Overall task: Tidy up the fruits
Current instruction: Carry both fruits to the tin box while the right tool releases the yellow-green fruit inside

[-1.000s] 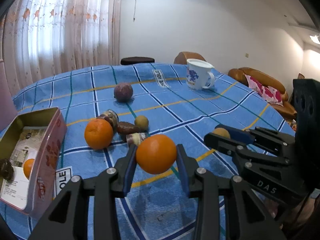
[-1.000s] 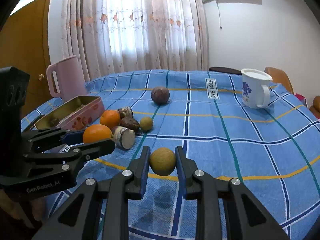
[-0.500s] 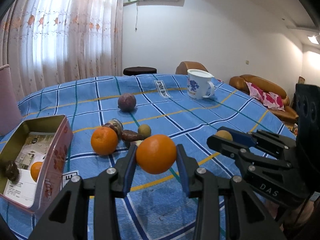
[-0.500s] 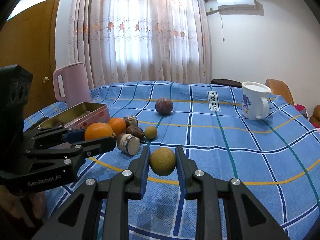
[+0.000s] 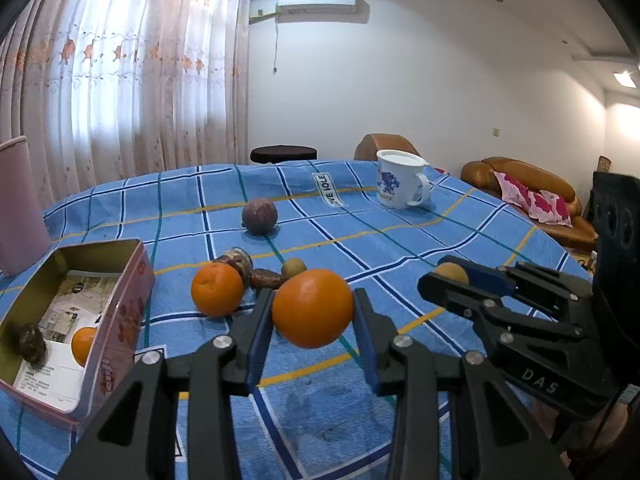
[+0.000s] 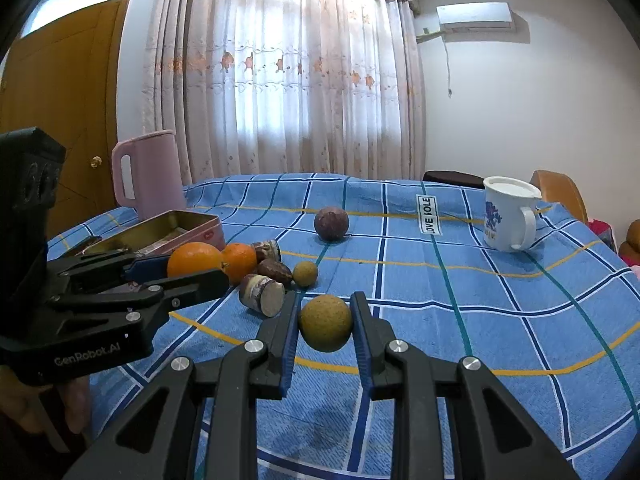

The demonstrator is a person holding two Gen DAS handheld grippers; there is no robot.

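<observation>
Both grippers point forward and slightly down over the blue checked tablecloth (image 5: 400, 248), side by side. The left gripper (image 5: 313, 312) is clamped on an orange (image 5: 313, 307), held clear of the cloth; the right gripper (image 6: 325, 322) is closed on a small tan-brown round fruit (image 6: 325, 322) — its kind is hard to tell. To the left lies an open tin box (image 5: 124, 304) holding a smaller orange (image 5: 83, 345) and a dark fruit (image 5: 32, 345). Between box and grippers lie another orange (image 5: 216, 289), a small tan fruit (image 5: 293, 267) and dark brownish pieces (image 5: 256, 274) — partly hidden. A purple round fruit (image 5: 259, 216) sits farther back, a white mug (image 5: 400, 184) beyond.
</observation>
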